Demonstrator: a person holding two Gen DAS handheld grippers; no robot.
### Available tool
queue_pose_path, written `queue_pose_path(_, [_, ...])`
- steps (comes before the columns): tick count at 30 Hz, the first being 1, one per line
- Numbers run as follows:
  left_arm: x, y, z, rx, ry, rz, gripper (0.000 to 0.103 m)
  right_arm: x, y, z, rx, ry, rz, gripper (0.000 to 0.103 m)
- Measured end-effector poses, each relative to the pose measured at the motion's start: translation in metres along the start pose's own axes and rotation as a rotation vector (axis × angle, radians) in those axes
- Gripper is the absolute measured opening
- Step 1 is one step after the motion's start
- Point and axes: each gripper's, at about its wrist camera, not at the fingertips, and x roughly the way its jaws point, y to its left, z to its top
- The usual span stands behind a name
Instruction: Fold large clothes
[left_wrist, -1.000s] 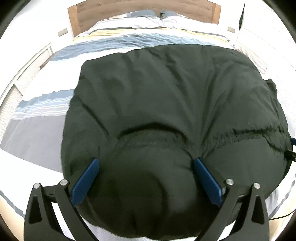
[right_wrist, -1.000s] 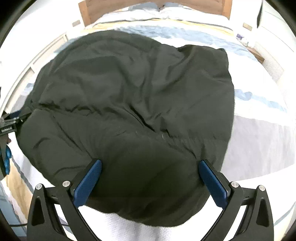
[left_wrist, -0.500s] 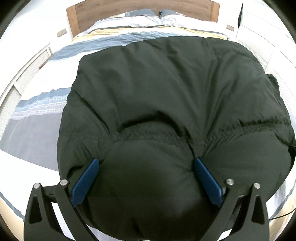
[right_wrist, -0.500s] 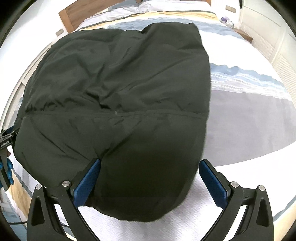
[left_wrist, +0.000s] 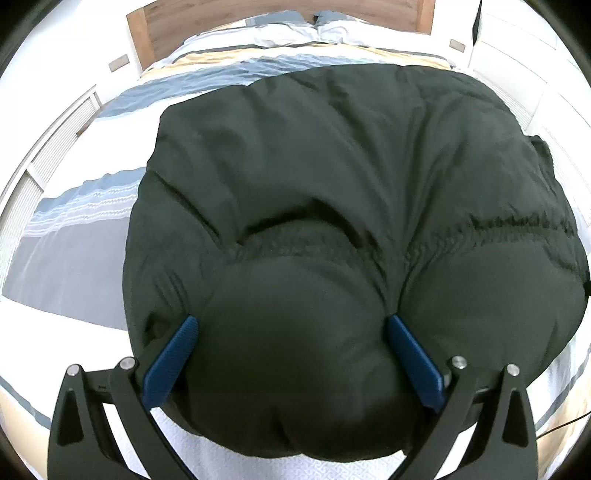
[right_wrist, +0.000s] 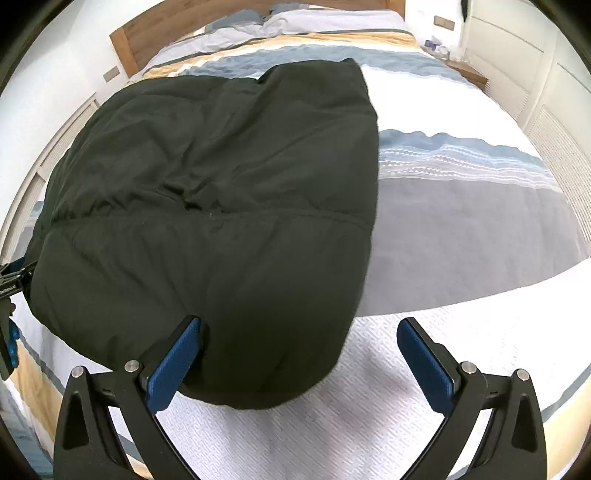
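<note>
Puffy black jacket (left_wrist: 332, 192) fills frame centre on striped bed (right_wrist: 461, 206). Left gripper (left_wrist: 291, 328) spread wide, fabric bulging between fingers; right gripper (right_wrist: 299, 328) likewise apart over hem.

The puffy jacket (left_wrist: 332, 177) was dark green-black — the bedspread (right_wrist: 461, 206) striped blue, grey, white and yellow, the headboard (left_wrist: 155, 33) brown wood.

I see the padded garment (left_wrist: 332, 192) lying spread on the bed (right_wrist: 461, 221), its near end bulging between the wide-apart fingers of my left claw (left_wrist: 291, 332). My right claw (right_wrist: 299, 336) sits at the garment's right near corner, left finger (right_wrist: 173, 365) against the fabric, right finger over the bedcover. Pillows (right_wrist: 295, 18) and headboard (right_wrist: 125, 44) lie beyond.
</note>
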Motion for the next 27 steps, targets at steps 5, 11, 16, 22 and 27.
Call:
queue_pose_path(5, [-0.004, -0.002, -0.003, 0.003, 0.007, 0.013, 0.103, -0.008, -0.011, -0.008, 0.030, -0.009, -0.015, 0.102])
queue_pose_path(11, [-0.017, 0.019, -0.015, -0.058, 0.002, -0.046, 0.103, -0.020, -0.029, -0.018, 0.073, -0.019, -0.026, 0.102])
queue_pose_path(16, [-0.029, 0.059, -0.031, -0.175, 0.003, -0.106, 0.103, -0.026, -0.046, -0.015, 0.130, -0.023, -0.004, 0.102])
queue_pose_path(22, [-0.029, 0.097, -0.041, -0.260, 0.025, -0.189, 0.103, -0.026, -0.061, -0.011, 0.233, -0.032, 0.093, 0.102])
queue_pose_path(27, [-0.020, 0.129, -0.035, -0.369, 0.030, -0.234, 0.103, -0.014, -0.066, 0.000, 0.279, -0.012, 0.177, 0.102])
